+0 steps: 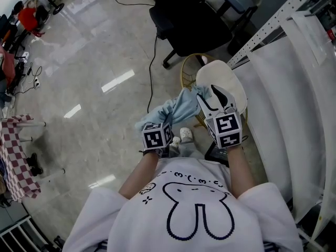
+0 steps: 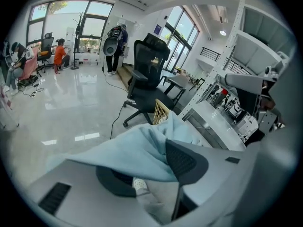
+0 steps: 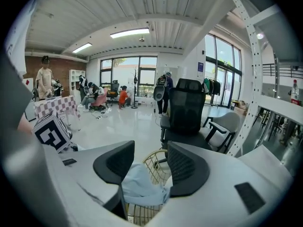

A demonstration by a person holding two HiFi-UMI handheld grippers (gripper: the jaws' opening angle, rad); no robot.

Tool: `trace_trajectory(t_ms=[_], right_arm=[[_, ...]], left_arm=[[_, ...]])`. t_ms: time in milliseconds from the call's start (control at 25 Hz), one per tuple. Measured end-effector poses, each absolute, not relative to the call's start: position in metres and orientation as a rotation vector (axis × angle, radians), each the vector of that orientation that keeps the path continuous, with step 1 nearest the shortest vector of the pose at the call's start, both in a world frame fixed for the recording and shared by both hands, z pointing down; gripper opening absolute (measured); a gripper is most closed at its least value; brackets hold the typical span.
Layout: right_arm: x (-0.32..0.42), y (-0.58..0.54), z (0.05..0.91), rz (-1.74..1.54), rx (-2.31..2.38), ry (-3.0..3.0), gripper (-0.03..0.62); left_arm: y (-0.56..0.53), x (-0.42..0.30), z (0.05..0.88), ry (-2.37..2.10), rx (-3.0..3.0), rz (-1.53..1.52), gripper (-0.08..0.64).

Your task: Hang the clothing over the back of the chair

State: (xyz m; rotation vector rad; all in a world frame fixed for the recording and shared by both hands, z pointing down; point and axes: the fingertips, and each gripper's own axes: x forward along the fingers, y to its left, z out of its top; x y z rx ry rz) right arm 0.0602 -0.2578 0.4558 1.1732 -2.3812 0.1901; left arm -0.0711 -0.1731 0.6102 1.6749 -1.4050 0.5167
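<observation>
Light blue clothing (image 1: 177,107) is seen bunched in the air between the 2 grippers, above the gold wire basket (image 1: 187,72), low in front of the person. Left gripper (image 2: 150,176): jaws spread wide, cloth draped over 1 jaw and lying across the gap, not pinched. Right gripper (image 3: 150,168): jaws also spread, a fold of the cloth shown low in the gap, no pad seen pressing on it. Whether the garment is caught anywhere else cannot be told.

Handling, as judged: light, soft, limp fabric. No breakage risk, but it is likely to slide off an open jaw and sag into the basket. A hold is best taken at 2 well-apart points along 1 edge, collar or hem, so the cloth is spread flat and can be laid across a chair back with equal lengths on either side. Which edge is which cannot be made out in the bunch.

Room: the black office chair (image 1: 191,17) is taken as the target and is seen beyond the basket. Open glossy floor (image 1: 94,62) is found on the left. A white surface (image 1: 283,93) and a perforated rack upright (image 1: 262,30) close in on the right. A black cable (image 1: 152,62) is trailed on the floor near the chair's base. The basket rim lies in the path, so the cloth is better lifted clear first.
</observation>
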Motion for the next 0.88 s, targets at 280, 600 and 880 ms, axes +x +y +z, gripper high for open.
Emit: trace_trajectory(t_ms=[280,600,880], right_arm=[[0.052,-0.249,0.451,0.134,1.231,-2.361,0.206],[0.046,-0.234,0.443,0.125,1.339,-2.325,0.194],[0.046,-0.219,0.424,0.075,1.408,-2.319,0.183]], left_arm=[[-0.156,-0.089,0.619,-1.38,1.657,0.546,0.221],[-0.151,-0.105,0.612,-1.355,1.729,0.563,0.221],[-0.165,-0.091,0.585,-1.329,1.897,0.566,0.221]])
